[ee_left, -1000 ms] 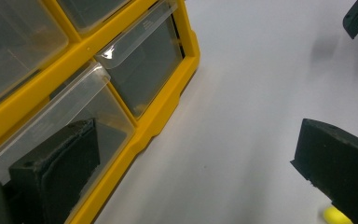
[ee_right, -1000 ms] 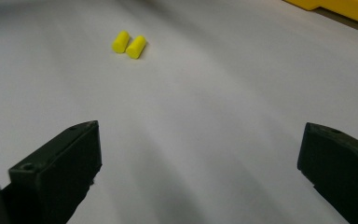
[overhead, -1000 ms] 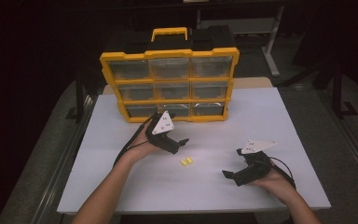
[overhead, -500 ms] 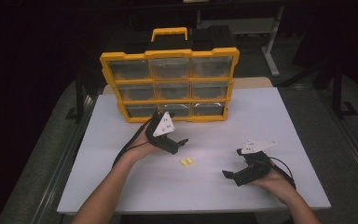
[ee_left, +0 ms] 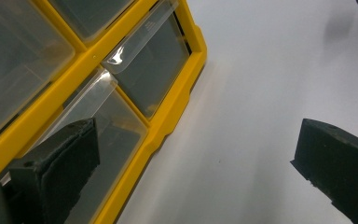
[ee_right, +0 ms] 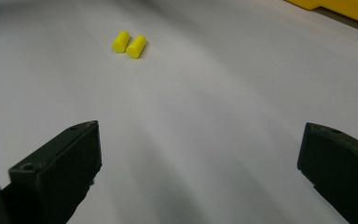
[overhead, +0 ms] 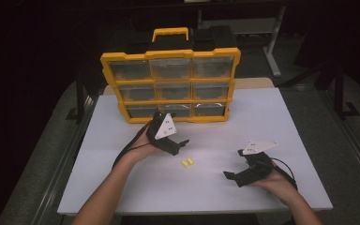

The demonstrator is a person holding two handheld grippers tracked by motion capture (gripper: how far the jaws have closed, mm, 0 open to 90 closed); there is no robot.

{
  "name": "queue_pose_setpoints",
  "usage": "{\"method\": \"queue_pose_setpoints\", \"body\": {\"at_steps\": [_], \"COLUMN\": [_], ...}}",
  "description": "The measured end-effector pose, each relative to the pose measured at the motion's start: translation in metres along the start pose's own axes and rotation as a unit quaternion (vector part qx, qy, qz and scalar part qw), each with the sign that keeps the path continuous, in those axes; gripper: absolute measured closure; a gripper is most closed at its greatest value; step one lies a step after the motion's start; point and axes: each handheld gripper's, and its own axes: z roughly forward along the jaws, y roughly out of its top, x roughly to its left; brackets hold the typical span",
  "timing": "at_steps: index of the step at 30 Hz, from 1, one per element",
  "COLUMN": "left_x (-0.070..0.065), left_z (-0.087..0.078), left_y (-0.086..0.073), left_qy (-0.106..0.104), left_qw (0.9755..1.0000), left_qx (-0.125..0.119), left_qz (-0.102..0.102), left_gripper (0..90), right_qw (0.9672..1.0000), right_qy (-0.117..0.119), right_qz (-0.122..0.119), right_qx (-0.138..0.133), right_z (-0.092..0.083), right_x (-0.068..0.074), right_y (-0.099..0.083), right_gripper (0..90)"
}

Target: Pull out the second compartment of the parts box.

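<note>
A yellow organiser (overhead: 171, 86) with clear drawers stands upright at the back of the white table (overhead: 272, 117). Two small yellow foam plugs (overhead: 187, 162) lie side by side mid-table, also in the right gripper view as yellow plugs (ee_right: 129, 44). My left gripper (overhead: 180, 138) hovers just in front of the organiser's bottom row, open and holding nothing; its own view shows the organiser's lower corner (ee_left: 168, 107) close by, and the left gripper (ee_left: 200, 172) has wide-apart jaws. My right gripper (overhead: 232, 176) rests low at the front right, open, aimed toward the plugs, empty in its view too (ee_right: 200, 172).
The organiser's carry handle (overhead: 170, 33) sticks up at the back. Dark floor and metal frame legs (overhead: 274, 51) surround the table. Bare table surface stretches to the right of the organiser and along the front edge.
</note>
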Motion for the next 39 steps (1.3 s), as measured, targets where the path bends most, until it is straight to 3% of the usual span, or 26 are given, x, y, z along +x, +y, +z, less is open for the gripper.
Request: {"method": "queue_pose_setpoints", "body": {"at_steps": [25, 39], "left_x": [-0.0048, -0.0082], "left_z": [0.0002, 0.0000], "left_y": [0.0015, 0.0026], "left_qy": [0.029, 0.045], "left_qw": [0.9978, 0.9937], "left_qx": [0.015, 0.026], "left_qz": [0.057, 0.099], "left_gripper": [0.0, 0.0], "right_qw": [1.0000, 1.0000], "right_qy": [0.000, 0.000], "right_qz": [0.000, 0.000], "right_qx": [0.000, -0.001], "right_z": [-0.0001, -0.0002], "right_x": [-0.0001, -0.0001], "right_y": [-0.0001, -0.0001], "right_gripper": [0.0, 0.0]}}
